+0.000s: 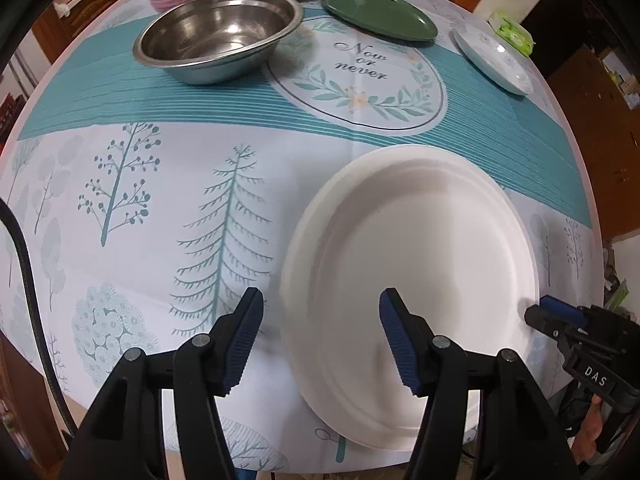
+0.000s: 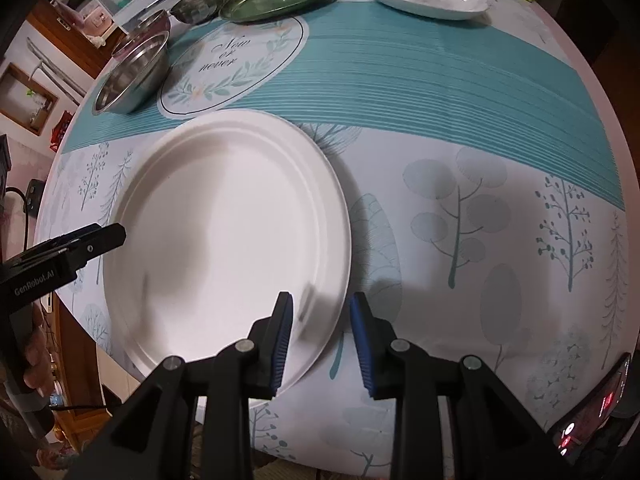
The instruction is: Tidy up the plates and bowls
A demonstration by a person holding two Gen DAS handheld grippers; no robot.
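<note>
- We have the white plate (image 1: 416, 280) flat on the tree-print tablecloth (image 1: 160, 208) at the table's near edge, the left gripper (image 1: 322, 340) and right gripper (image 2: 320, 336) straddling opposite rims.
- Both sets of jaws stand apart; no pad presses the rim.
- Our read: the plate is set down or about to be gripped; next calls for pinching both edges evenly.
- It looks matte, thin-rimmed and clean, well apart from the steel bowl (image 1: 216, 36) and green plate (image 1: 376, 12).
</note>
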